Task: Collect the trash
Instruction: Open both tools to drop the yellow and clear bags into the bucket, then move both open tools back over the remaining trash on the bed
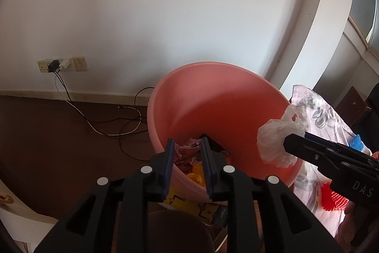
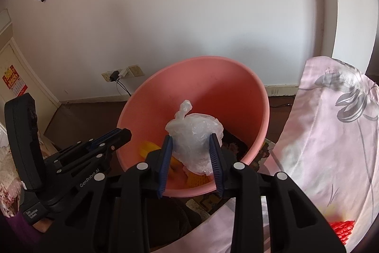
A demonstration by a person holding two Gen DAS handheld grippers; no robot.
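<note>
A pink plastic bin (image 1: 213, 96) stands tilted on the dark floor, with yellow and pink scraps (image 1: 197, 170) and dark bits at its bottom. My left gripper (image 1: 187, 146) hangs over the bin's near rim, open and empty. My right gripper (image 2: 191, 136) is shut on a crumpled clear plastic bag (image 2: 196, 132) and holds it over the bin's (image 2: 201, 87) opening. In the left wrist view the bag (image 1: 277, 136) hangs at the bin's right rim from the right gripper's tip (image 1: 291, 141).
A pink flowered cloth (image 2: 331, 129) lies to the right of the bin, with a red mesh piece (image 2: 342, 228) and a blue one (image 1: 357, 144) on it. Wall sockets (image 1: 61, 64) and cables (image 1: 106, 125) run along the floor at left.
</note>
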